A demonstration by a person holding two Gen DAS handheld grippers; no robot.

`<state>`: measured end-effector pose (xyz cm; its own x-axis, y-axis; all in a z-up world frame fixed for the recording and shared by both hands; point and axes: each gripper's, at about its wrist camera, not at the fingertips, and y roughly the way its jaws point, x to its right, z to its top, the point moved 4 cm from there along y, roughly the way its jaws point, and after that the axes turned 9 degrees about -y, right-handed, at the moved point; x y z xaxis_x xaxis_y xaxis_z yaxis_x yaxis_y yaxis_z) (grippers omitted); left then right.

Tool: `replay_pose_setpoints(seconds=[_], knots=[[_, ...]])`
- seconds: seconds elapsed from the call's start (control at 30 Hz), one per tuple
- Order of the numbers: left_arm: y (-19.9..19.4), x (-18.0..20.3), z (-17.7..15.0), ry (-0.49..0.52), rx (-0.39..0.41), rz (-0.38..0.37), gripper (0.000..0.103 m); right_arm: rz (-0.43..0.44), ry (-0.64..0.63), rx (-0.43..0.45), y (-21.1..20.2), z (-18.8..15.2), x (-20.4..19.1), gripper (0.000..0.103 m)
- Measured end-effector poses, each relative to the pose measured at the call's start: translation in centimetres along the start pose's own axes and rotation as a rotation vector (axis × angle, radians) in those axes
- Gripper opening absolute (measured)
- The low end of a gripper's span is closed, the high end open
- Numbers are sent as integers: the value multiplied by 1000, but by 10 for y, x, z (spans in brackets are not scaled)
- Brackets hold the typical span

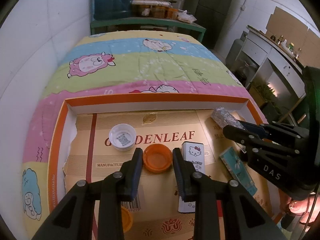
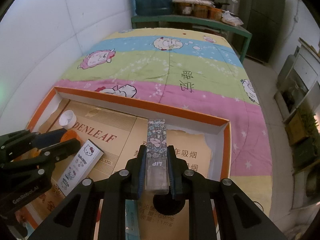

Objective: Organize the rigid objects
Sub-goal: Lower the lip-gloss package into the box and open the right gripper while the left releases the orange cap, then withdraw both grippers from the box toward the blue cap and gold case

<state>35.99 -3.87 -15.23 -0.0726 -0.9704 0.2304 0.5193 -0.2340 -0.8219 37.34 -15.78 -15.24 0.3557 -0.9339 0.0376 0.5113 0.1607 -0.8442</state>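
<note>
Jaws of the right gripper are clamped on a floral lip-gloss box, held above the right side of the orange tray on the bed. Left gripper jaws stand apart, flanking an orange cap without touching it; a Hello Kitty box lies just right.
</note>
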Motion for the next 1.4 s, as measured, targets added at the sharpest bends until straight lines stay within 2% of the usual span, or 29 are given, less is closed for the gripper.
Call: replay_pose_setpoints(seconds=[0.13,0.23,0.3,0.37,0.57,1.4], knots=[[0,0,0,-1,2,-4,31,1,-1,1,0,0,0,20],[-1,1,-1,1,2,-9,35,-2,-6,2,0,0,0,22],[-1,2,-1,7,4,-3,39,-7,-9,1,-1,0,0,36],[-2,3,-1,10,6,2,41,-18,-15,6,-2,0,-1,44],[-5,3,-2,5,13,7,44,-20,-23,24,-10,1,-3,45],[-36,7,-5,18,66,-2,44,-25,-15,62,-40,-4,-14,45]])
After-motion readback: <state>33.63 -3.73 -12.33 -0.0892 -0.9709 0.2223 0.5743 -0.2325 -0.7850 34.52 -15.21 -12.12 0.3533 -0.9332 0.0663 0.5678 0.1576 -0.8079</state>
